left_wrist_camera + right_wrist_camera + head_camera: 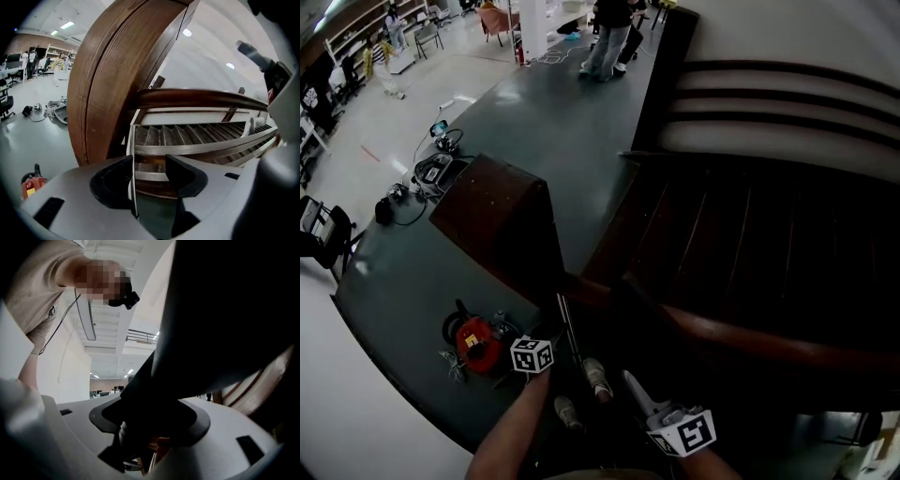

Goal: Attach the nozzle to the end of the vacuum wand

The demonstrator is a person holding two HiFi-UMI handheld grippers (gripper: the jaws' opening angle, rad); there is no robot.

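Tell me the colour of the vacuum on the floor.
The vacuum is red with black parts; the head view shows it best.

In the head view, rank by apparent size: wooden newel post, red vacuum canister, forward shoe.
1. wooden newel post
2. red vacuum canister
3. forward shoe

None look alike, so the order is clear.

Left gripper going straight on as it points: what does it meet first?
Probably the thin upright rod close by its left jaw; beyond it, the stair side beneath the wooden handrail. Depth unclear.
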